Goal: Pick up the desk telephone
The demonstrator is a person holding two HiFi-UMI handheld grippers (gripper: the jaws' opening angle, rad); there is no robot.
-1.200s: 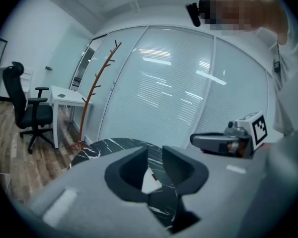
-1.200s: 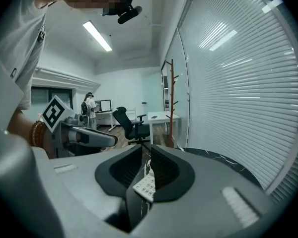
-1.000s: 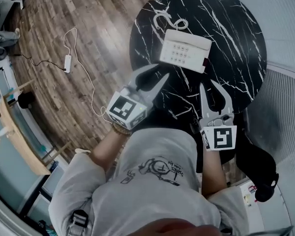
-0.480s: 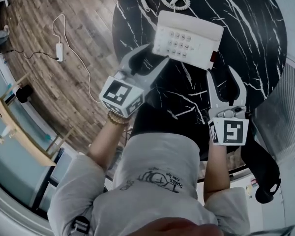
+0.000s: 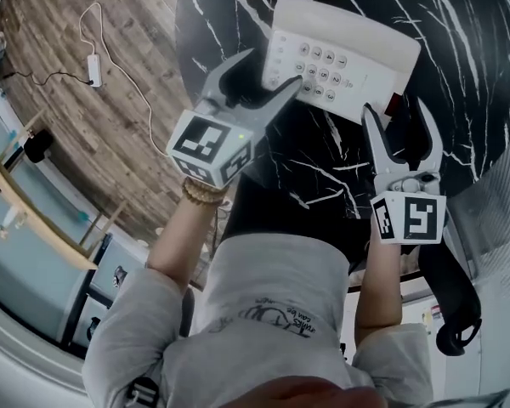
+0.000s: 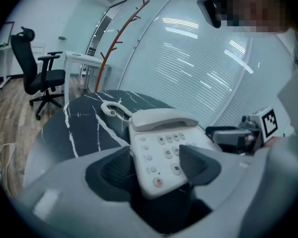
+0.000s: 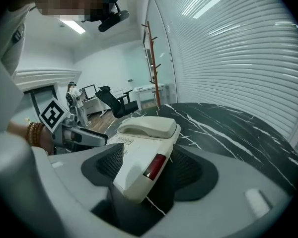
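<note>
Desk telephone (image 5: pixel 348 45) | on table (image 5: pixel 476 58) | left gripper (image 5: pixel 272 68), right gripper (image 5: pixel 395 109) opening astride it

No legible text anywhere. Key marks on desk telephone (image 5: pixel 340 45): too small to read. Shirt (image 5: pixel 276 313): line drawing with script, unreadable. Cubes on left gripper (image 5: pixel 272 68) and right gripper (image 5: pixel 395 109): black-and-white square markers, pattern only.
</note>
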